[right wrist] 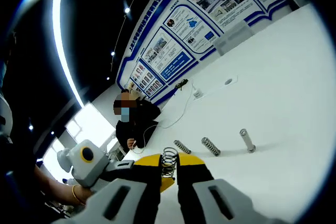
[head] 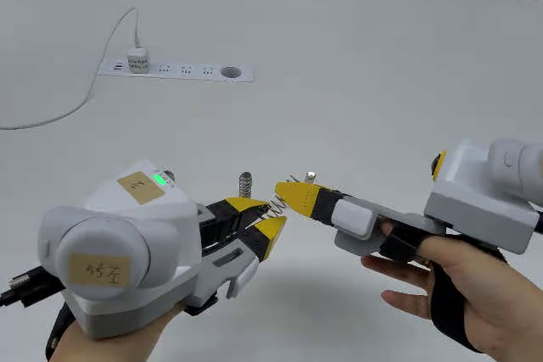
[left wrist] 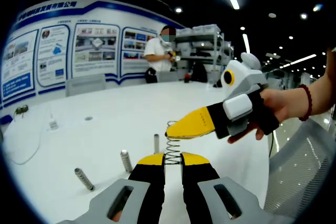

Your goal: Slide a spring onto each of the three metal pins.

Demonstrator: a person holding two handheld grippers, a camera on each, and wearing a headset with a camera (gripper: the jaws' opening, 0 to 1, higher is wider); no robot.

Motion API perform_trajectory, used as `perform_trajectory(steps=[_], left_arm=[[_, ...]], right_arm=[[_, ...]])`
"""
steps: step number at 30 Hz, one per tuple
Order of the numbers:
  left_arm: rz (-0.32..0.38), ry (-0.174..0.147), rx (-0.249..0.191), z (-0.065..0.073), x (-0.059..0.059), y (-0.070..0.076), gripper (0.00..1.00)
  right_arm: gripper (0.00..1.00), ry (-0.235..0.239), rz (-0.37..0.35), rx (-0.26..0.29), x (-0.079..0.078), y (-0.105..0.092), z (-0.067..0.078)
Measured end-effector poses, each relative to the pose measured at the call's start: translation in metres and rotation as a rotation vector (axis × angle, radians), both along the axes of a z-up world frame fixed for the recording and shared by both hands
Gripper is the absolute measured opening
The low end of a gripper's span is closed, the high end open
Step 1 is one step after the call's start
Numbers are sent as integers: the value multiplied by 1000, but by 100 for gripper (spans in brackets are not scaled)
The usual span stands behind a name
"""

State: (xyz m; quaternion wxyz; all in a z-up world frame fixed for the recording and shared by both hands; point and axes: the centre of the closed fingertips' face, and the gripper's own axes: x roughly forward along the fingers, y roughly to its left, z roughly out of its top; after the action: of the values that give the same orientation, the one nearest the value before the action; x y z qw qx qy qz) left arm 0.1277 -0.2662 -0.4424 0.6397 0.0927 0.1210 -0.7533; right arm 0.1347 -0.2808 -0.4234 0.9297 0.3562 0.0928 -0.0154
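1. Above the worktop (head: 339, 82), just in front of the row of pins, the last loose spring (head: 276, 207) is held in the air between the two grippers. It touches neither the worktop nor any pin.
2. The left gripper (head: 270, 216) has its jaws closed on one end of the spring. In the left gripper view the coil stands up between the yellow tips. The right gripper (head: 285, 192) meets it from the opposite side, its jaws pinched on the other end.
3. In the right gripper view a loaded pin (right wrist: 210, 146) and a second loaded pin (right wrist: 182, 147) each wear a spring. The bare pin (right wrist: 245, 140) stands at the end of the row, so this looks like the final fitting.
4. To do it well, one gripper should probably let go, leaving the other holding the spring alone by its upper coils so the lower mouth is open.
5. A light pinch is best, since a hard squeeze could crush or kink the coils.
6. Line the spring's axis up with the upright bare pin, lower it straight down, and release only once several coils are over the tip.
7. The left gripper sits low and near the body, pointing forward and to the right. The right hand (head: 458, 286) reaches in from the right with its fingers curled under the handle, the gripper pointing left and nearly level. The two pairs of jaws meet nose to nose.
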Motion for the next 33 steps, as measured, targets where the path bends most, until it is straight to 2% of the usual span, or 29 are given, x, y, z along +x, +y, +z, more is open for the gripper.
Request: perform_trajectory(steps=[7,9,21,28,33], left_arm=[[17,-5,27,-5,2,2,12],[20,-11,34,-7,4,3,15],[68,-7,74,-18,14,16,24],[129,-7,83,-21,28,24,31],[173,-10,84,-22,36,30,36]], right_arm=[[11,-3,3,-71,1,-2,1],[11,-4,0,-77,1,-3,1],[11,7,-57,-210,-3,-26,10],[11,15,-83,-265,-4,-43,13],[11,31,-99,-330,-3,-54,14]])
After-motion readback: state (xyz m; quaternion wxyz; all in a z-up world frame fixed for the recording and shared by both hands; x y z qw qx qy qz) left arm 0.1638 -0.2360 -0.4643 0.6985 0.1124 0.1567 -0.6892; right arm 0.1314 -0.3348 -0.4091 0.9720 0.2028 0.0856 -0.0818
